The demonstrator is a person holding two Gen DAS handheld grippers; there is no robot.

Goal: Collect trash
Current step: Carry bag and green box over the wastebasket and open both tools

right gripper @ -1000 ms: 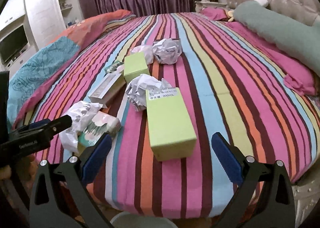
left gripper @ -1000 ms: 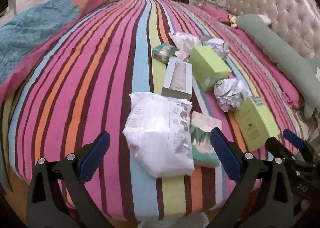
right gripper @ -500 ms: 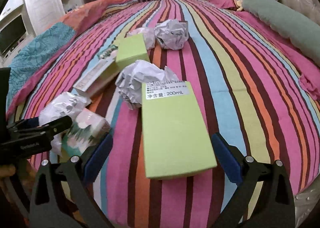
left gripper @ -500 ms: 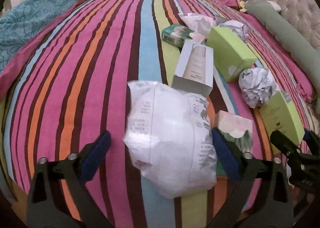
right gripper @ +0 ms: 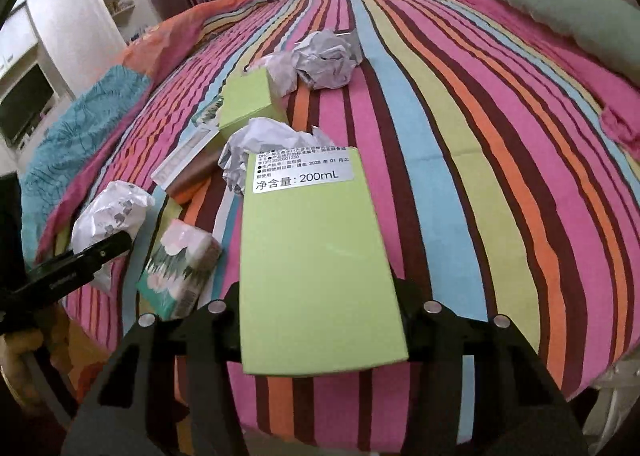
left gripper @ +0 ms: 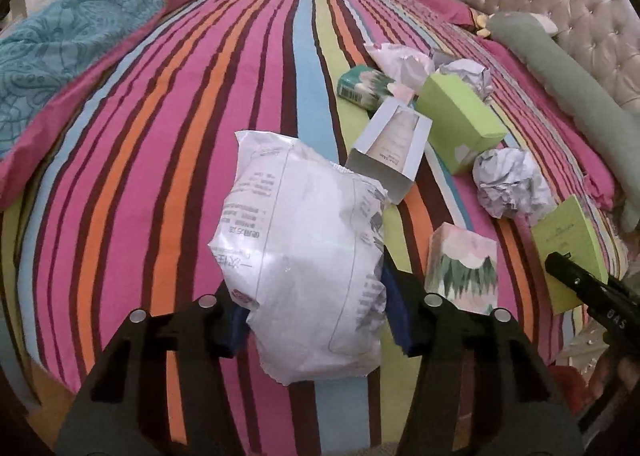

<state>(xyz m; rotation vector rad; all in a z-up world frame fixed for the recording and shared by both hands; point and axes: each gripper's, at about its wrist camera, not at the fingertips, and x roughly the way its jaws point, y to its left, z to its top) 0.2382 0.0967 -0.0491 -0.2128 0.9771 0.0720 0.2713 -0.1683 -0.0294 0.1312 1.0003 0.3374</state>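
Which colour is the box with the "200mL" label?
Light green box; it shows best in the right wrist view.

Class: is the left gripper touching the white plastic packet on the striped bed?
Touching. The left wrist view shows the left gripper just closed, blue pads pressed into both sides of the white plastic packet.

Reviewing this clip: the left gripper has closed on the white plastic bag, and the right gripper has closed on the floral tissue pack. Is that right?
Not quite. The right gripper is closed on the green box, as the right wrist view shows; the floral tissue pack lies untouched beside it. The left gripper does grip the white plastic bag.
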